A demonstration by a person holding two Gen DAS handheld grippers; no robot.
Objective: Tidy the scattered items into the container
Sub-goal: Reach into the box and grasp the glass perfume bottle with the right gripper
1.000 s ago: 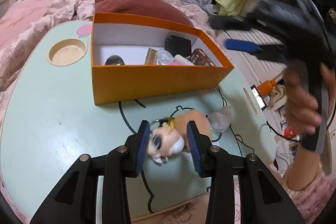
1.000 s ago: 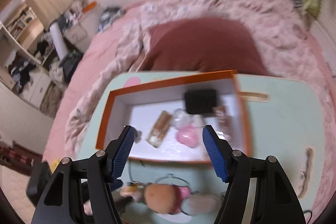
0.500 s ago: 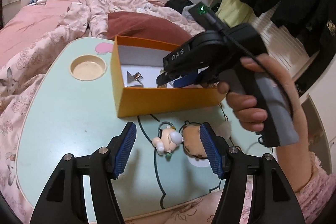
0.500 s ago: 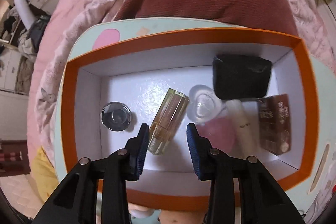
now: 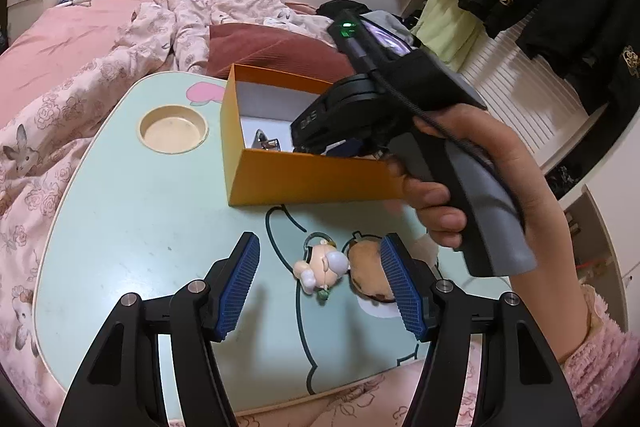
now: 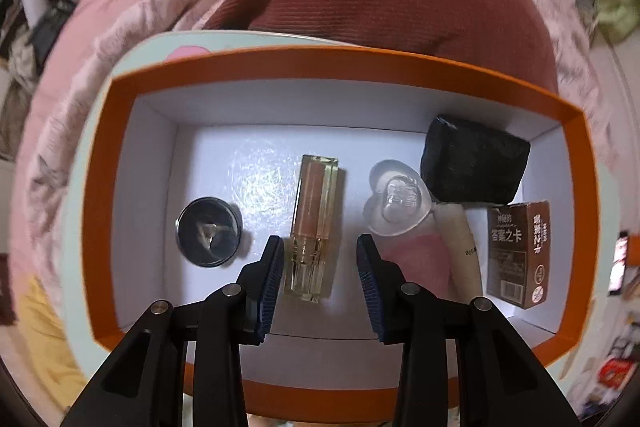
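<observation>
Left gripper (image 5: 320, 283): jaws spread, nothing pinched, low centre of the left wrist view, above a mint-green table (image 5: 132, 219). Two small figures lie between and just beyond its ribbed blue pads: a pale doll head (image 5: 320, 265) at frame centre, and a brown-haired plush (image 5: 366, 269) touching the right pad's inner side.

Right gripper (image 6: 320, 279): jaws part-way apart, pointing down into the box (image 6: 328, 61); a glass bottle (image 6: 314, 223) lies lengthwise between the pads with a gap on each side, so it is not pinched. In the left wrist view this gripper (image 5: 332, 151) shows as a black-and-grey pistol-grip held by a hand (image 5: 472, 171) at right of frame, tips hidden behind the box wall.

Box: rectangular card, orange outside, white inside, upper centre of the table.

Contents, right wrist view:
- round dark tin (image 6: 209, 231), glossy, left;
- bottle, square-sided, clear with amber fill, centre;
- heart-shaped clear plastic piece (image 6: 396, 203), right of centre;
- black soft pouch (image 6: 474, 163), upper right;
- cream tube (image 6: 460, 247);
- brown printed carton (image 6: 518, 253), far right.

Round recess (image 5: 173, 134), beige, in the tabletop at left.
</observation>
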